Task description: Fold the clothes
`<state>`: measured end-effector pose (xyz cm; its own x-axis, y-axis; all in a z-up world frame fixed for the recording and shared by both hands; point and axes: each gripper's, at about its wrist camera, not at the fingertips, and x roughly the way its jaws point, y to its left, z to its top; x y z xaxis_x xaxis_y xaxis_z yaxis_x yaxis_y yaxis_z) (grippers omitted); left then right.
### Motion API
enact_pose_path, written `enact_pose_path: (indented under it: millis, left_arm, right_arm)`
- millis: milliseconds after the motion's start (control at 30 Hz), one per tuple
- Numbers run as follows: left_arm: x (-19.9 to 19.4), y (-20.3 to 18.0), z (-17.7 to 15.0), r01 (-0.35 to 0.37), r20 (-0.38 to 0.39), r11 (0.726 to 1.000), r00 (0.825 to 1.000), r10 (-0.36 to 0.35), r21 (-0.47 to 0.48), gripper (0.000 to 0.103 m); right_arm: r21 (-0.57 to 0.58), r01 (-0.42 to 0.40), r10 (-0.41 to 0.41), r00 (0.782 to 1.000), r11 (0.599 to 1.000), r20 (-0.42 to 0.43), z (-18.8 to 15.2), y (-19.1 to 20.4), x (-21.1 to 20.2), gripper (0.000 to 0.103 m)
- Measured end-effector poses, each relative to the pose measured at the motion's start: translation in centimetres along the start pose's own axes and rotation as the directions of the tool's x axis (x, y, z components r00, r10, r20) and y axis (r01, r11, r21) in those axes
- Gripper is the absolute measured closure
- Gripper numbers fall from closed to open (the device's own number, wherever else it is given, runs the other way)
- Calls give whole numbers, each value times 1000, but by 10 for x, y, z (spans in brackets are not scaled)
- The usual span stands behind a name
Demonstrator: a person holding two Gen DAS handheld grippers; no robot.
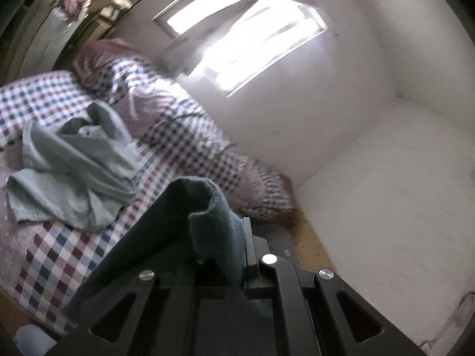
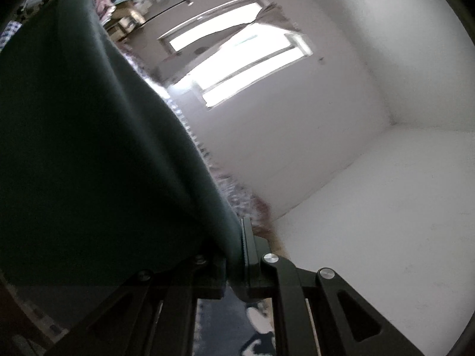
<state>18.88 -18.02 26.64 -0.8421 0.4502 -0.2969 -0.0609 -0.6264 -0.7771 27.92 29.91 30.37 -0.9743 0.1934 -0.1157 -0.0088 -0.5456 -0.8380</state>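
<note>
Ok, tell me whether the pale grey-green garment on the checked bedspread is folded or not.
Not folded. The pale grey-green garment lies crumpled in a loose heap on the checked bedspread, with irregular creases and an edge turned up.

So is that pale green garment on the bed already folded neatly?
No, the pale green garment lies crumpled in a loose heap on the checked bedspread.

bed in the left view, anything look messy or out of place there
Yes. A pale green garment lies crumpled in a heap on the checked bedcover, not folded. The pillows along the wall look rumpled too. The dark green cloth is pinched in the left tongs, off the bed.
</note>
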Motion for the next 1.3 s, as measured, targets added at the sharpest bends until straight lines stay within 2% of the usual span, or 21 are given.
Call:
enact_pose_path:
  millis: [133, 200, 367, 467, 500, 567, 633, 700, 767, 867, 933, 967, 1000, 1033, 1067, 1133, 1167, 1233, 1300]
  left_arm:
    - [62, 36, -1, -103, -66, 994, 993, 102, -21, 99]
    - [106, 59, -4, -169, -120, 985, 979, 167, -12, 99]
    - [207, 116, -10, -308, -229, 951, 926, 300, 2, 99]
    - [255, 143, -11, -364, -262, 931, 895, 360, 33, 99]
    - [268, 152, -10, -371, -273, 928, 891, 364, 29, 99]
    - [293, 168, -7, -381, -294, 924, 882, 369, 17, 99]
    - [311, 186, -4, -372, -316, 927, 885, 341, -40, 99]
    - [331, 202, -3, -386, -340, 920, 876, 343, -65, 99]
    - [353, 217, -6, -418, -366, 907, 853, 372, -52, 99]
    - [381, 239, -16, -467, -417, 884, 807, 418, -19, 98]
    - [385, 248, -19, -452, -426, 892, 810, 403, -16, 98]
    - [386, 252, -20, -443, -429, 897, 813, 394, -15, 97]
    - [387, 255, -22, -433, -432, 901, 815, 385, -14, 95]
    - [386, 255, -21, -410, -429, 912, 826, 366, -11, 94]
    - [383, 253, -20, -384, -425, 923, 837, 344, -8, 93]
    - [376, 249, -16, -339, -413, 941, 857, 307, -4, 89]
    - [372, 246, -14, -317, -406, 949, 867, 288, -4, 83]
    - [361, 237, -7, -275, -370, 961, 893, 257, 3, 69]
    - [347, 225, 2, -238, -305, 971, 924, 232, 19, 38]
  right_arm:
    - [-5, -110, 109, 992, 994, -68, -11, 32, 60, 97]
    - [-11, -163, 161, 980, 987, -113, -17, 52, 90, 97]
    - [-46, -313, 293, 924, 949, -246, -36, 109, 196, 97]
    - [-71, -392, 351, 881, 917, -318, -51, 152, 253, 97]
    - [-65, -415, 371, 866, 908, -335, -54, 162, 269, 97]
    - [-46, -459, 412, 834, 887, -366, -61, 182, 299, 97]
    - [-5, -498, 458, 801, 867, -385, -72, 205, 321, 97]
    - [36, -544, 510, 760, 839, -403, -81, 231, 341, 96]
    - [87, -583, 560, 712, 807, -423, -88, 245, 367, 93]
    - [171, -630, 630, 635, 757, -448, -97, 255, 409, 88]
    - [227, -656, 673, 580, 720, -459, -103, 263, 437, 79]
    - [257, -654, 686, 564, 711, -461, -107, 265, 447, 75]
    - [290, -633, 685, 567, 718, -458, -111, 265, 453, 63]
    - [322, -611, 684, 570, 723, -455, -116, 265, 458, 50]
    - [356, -582, 680, 579, 731, -450, -120, 263, 464, 46]
    - [436, -486, 651, 616, 757, -444, -130, 251, 476, 42]
    - [471, -434, 632, 633, 768, -447, -135, 245, 479, 41]
    - [527, -325, 586, 666, 785, -461, -144, 234, 480, 41]
    - [562, -224, 535, 696, 796, -480, -150, 224, 475, 41]
